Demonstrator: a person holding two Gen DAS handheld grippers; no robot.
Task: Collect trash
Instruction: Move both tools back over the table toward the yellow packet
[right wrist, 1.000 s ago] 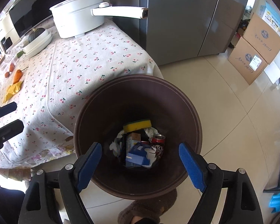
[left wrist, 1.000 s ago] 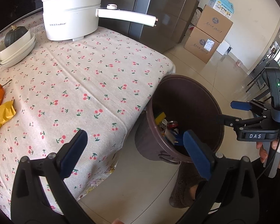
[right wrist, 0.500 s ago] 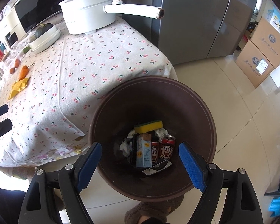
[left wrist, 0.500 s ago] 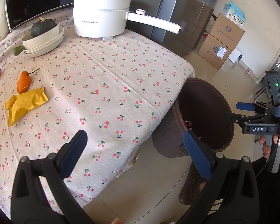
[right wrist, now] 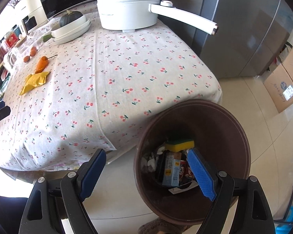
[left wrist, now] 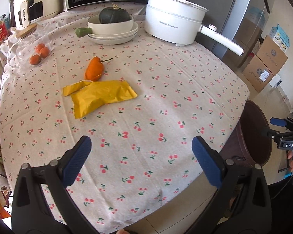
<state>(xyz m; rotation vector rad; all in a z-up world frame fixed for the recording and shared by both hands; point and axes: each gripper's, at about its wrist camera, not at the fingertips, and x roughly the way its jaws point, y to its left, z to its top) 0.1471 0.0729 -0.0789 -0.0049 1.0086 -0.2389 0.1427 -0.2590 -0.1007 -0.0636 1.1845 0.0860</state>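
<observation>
A crumpled yellow wrapper [left wrist: 99,95] lies on the cherry-print tablecloth [left wrist: 146,117], just in front of an orange pepper [left wrist: 94,70]; it also shows far left in the right wrist view [right wrist: 34,81]. My left gripper [left wrist: 144,160] is open and empty above the table's near edge, well short of the wrapper. My right gripper [right wrist: 146,173] is open and empty over the brown trash bin [right wrist: 234,136], which stands on the floor by the table's corner and holds a sponge, cans and a carton. The bin also shows at the right in the left wrist view [left wrist: 254,136].
A white pot [left wrist: 175,25] with a long handle, stacked bowls with a dark squash [left wrist: 113,27], a green pepper, and a glass jar [left wrist: 23,48] with small oranges stand at the table's back. A microwave, a fridge and cardboard boxes [left wrist: 267,64] lie beyond.
My left gripper has swung left from the bin to over the table, so the wrapper is now ahead. My right gripper has drawn back left from above the bin.
</observation>
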